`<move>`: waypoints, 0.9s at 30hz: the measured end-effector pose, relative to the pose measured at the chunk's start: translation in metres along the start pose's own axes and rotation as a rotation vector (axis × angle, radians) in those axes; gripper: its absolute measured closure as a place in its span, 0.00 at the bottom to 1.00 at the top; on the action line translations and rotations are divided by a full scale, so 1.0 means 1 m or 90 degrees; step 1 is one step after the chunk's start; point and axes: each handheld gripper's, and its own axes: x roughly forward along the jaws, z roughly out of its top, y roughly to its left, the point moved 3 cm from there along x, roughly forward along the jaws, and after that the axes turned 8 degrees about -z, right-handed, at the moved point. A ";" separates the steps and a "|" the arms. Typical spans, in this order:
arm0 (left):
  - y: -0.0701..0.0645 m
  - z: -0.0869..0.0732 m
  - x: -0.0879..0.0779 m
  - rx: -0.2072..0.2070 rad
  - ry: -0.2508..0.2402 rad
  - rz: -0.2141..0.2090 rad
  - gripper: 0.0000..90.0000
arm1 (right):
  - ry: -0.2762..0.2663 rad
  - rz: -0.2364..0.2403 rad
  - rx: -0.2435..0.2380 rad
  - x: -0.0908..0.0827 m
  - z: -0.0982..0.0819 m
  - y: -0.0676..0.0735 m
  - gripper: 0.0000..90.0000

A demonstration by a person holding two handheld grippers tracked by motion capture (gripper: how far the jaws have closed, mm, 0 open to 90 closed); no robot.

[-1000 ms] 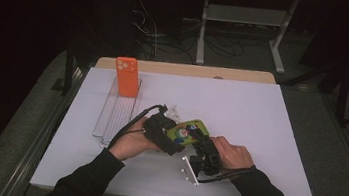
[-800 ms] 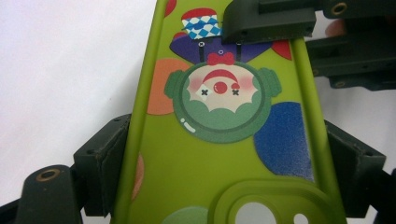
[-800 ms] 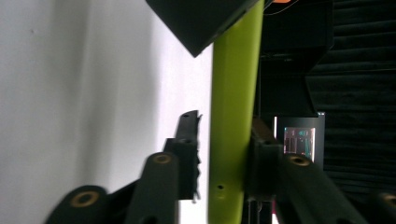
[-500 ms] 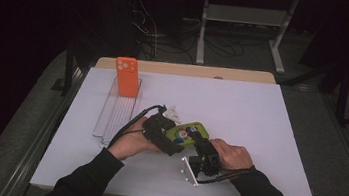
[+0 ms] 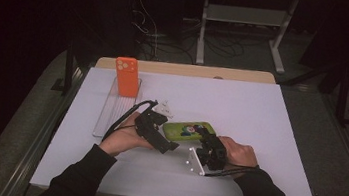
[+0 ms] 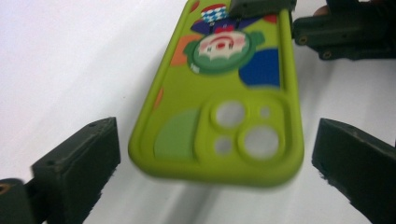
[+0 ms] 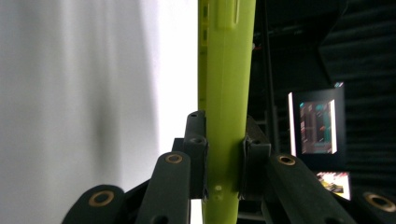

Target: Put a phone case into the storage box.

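A lime-green phone case (image 5: 187, 130) with a cartoon print lies near the middle of the white table, held slightly above it. My right gripper (image 5: 206, 138) is shut on the case's right end. In the right gripper view its pads (image 7: 198, 140) pinch the thin green edge (image 7: 226, 56), having just closed on it. My left gripper (image 5: 166, 138) is at the case's camera end. In the left gripper view its jaws stand wide on either side of the case (image 6: 219, 116) without touching it, and they have just been opening.
An orange phone case (image 5: 126, 76) stands upright at the far end of a clear tray (image 5: 109, 115) on the table's left side. The white tabletop (image 5: 260, 118) has bare room to the right and behind. A shelf frame and cables lie beyond the far edge.
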 end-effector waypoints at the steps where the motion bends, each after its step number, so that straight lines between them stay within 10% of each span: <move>1: 0.001 0.000 0.000 -0.003 -0.004 0.002 0.00 | 0.006 0.014 0.006 0.001 -0.002 -0.001 0.83; 10: 0.008 -0.002 -0.004 -0.018 -0.026 0.014 0.00 | 0.034 0.074 0.149 0.006 -0.016 -0.014 0.83; 27: 0.019 0.000 -0.013 -0.053 -0.079 0.026 0.00 | 0.070 0.216 0.528 0.014 -0.030 -0.029 0.84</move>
